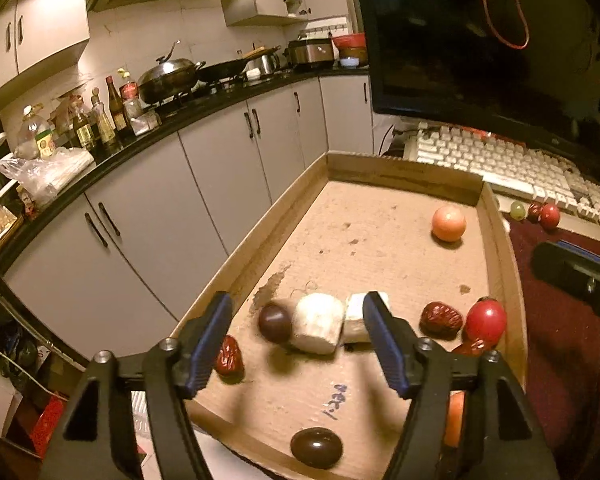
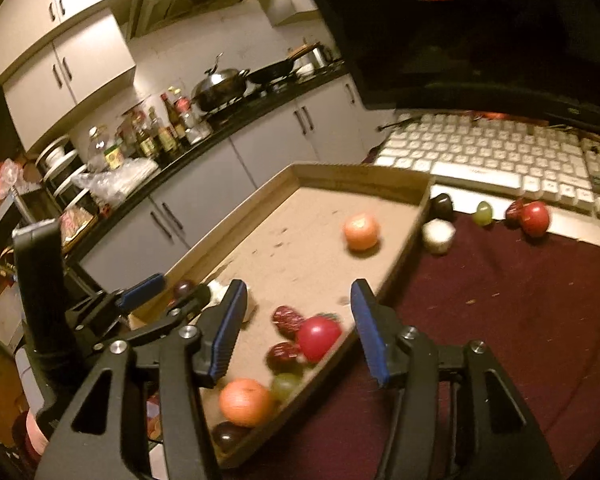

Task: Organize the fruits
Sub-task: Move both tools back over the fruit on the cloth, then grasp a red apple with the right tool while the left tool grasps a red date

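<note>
The cardboard tray (image 1: 500,216) has low walls all round and a bare middle; one orange fruit (image 1: 449,223) sits alone near its far right corner. The left gripper (image 1: 298,320) hovers with fingers released over a dark plum (image 1: 275,323) and two white pieces (image 1: 318,323). The right gripper (image 2: 298,320), fingers also apart and empty, hangs above a red tomato (image 2: 319,338) by the tray's right wall. More fruit lies on the maroon table (image 2: 500,320) by the keyboard (image 2: 500,152). The tray's near fruits are blurred and partly cut off.
</note>
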A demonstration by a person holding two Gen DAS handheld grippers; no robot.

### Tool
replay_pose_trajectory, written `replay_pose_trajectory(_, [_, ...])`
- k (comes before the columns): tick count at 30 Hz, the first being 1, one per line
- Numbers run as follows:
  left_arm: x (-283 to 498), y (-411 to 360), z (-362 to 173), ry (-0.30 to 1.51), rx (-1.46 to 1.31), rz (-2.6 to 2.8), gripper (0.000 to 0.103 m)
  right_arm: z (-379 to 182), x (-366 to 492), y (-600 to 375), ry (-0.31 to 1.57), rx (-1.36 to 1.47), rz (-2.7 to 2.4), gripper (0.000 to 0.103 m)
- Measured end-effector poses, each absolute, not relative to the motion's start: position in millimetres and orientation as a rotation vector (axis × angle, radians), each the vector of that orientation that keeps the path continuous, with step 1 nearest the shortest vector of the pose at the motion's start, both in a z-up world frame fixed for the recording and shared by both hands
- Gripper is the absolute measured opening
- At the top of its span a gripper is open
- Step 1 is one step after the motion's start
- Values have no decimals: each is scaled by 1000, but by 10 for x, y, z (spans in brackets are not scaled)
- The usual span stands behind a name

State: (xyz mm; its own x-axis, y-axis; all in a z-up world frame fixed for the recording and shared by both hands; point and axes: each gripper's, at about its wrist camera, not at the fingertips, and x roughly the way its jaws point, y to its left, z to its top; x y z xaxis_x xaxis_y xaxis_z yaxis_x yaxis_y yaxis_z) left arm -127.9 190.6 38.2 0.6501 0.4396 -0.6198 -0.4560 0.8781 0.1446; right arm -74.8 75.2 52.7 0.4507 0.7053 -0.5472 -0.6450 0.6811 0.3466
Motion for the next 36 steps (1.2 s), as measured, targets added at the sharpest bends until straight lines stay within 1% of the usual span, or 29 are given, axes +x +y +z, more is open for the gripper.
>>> replay_pose_trajectory(2, [-1273, 1851, 425, 681, -15, 487, 72, 536, -683, 621, 719, 103, 805, 56])
replay_pose_trajectory(4, [-1267, 1790, 465, 662, -8, 464, 77, 543, -591, 421, 724, 124, 765, 56])
replay_pose_trajectory(8, [-1228, 1604, 579, 611, 2, 384, 79, 563, -431, -7, 725, 132, 665, 56])
replay_pose_trajectory(14, [-1083, 1349, 589, 617, -4, 281, 79, 582, -190, -539, 753, 170, 548, 56])
replay_pose_trajectory(21, [-1025, 1131, 588, 646, 18, 212, 79, 552, 218, -449, 812, 100, 518, 56])
replay_pose_trajectory(29, [-937, 1082, 649, 659, 14, 198, 79, 340, 759, -319, 905, 197, 497, 56])
replay_pose_trajectory(36, [-766, 924, 639, 679, 33, 171, 79, 176, 924, -303, 940, 233, 526, 54])
